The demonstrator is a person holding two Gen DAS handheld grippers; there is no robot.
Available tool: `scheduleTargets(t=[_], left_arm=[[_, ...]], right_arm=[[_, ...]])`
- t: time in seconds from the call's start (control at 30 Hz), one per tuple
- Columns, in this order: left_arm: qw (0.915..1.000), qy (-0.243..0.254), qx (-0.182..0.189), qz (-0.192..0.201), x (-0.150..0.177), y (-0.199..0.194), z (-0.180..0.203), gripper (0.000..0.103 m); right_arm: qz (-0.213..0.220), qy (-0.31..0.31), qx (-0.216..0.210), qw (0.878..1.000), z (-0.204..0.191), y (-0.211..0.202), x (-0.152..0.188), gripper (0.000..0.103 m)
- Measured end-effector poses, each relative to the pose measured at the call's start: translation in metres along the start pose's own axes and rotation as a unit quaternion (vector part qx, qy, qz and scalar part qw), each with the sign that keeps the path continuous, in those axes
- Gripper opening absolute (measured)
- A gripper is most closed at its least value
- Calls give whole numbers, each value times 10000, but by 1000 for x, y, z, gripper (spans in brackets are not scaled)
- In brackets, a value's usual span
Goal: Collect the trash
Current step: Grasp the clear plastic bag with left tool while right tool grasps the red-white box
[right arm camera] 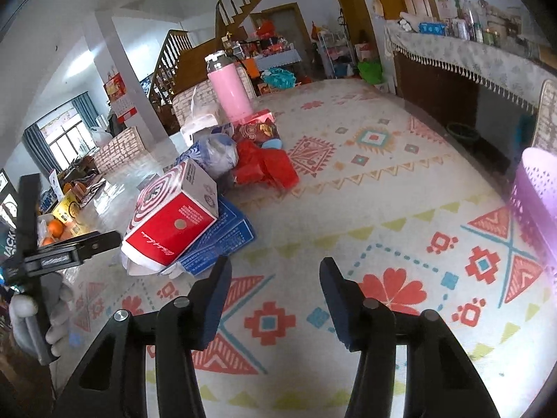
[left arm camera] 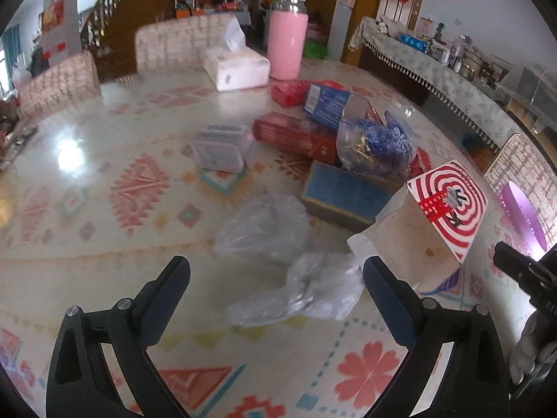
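My left gripper (left arm camera: 276,275) is open and empty, low over the patterned tablecloth (left arm camera: 104,244). A crumpled clear plastic bag (left arm camera: 306,289) lies between its fingertips, nearer the right finger. A second clear bag (left arm camera: 264,226) lies just beyond. Behind are a red-and-white spiral box (left arm camera: 449,205), a blue box (left arm camera: 344,191) and a bag of blue wrappers (left arm camera: 376,142). My right gripper (right arm camera: 275,271) is open and empty over bare cloth. The spiral box (right arm camera: 174,216) and a red plastic bag (right arm camera: 264,167) lie ahead to its left. A purple basket (right arm camera: 536,202) stands at the right.
A pink flask (left arm camera: 287,40), a tissue pack (left arm camera: 236,64), red boxes (left arm camera: 292,136) and a clear lidded container (left arm camera: 222,148) stand farther back. Chairs (left arm camera: 59,83) line the far edge. A sideboard (right arm camera: 470,59) runs along the right wall. The purple basket (left arm camera: 522,216) is near the right edge.
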State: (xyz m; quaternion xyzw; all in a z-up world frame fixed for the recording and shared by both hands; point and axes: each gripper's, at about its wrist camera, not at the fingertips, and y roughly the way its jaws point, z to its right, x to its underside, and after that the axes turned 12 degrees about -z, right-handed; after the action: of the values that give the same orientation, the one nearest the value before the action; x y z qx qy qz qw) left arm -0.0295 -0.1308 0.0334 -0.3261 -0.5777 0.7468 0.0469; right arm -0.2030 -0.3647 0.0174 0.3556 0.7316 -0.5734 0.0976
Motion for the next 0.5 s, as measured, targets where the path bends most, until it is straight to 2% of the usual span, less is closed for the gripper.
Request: scheduleTargets(t=[0.03,0.07,0.1,0.13,0.17,0.3,0.4,0.5], left_arm=[[10000,15,43,-55,-2,5,3,99],[9999,42,65,-120,-4,10,6,94],[9997,81,113,-190,-4,13,9,64],[9992,118,215,-319,-4,18,11,41],[9987,73,272,-433,-5,22,11,40],[9992,-84,270,-276,-1,12,9,39],[9996,-171,206,-109,8,-6,7,39],[9999,-113,31,74,16,-25,7,40]], right_arm=[[-11,12,-29,10000,1,1,0,57],[-9,16,-51,10000,1,0,0,57],[-10,9,-73,10000,1,0,0,57],[-19,-21,-78,10000,1,0,0,57],[-36,-59,-75,9999,-1,0,0,57],[-95,-283,-220,9993,-11,-2,-7,57],[-160,-509,-404,9978,-27,1,-19,62],[-153,-743,-546,9956,-46,3,-30,77]])
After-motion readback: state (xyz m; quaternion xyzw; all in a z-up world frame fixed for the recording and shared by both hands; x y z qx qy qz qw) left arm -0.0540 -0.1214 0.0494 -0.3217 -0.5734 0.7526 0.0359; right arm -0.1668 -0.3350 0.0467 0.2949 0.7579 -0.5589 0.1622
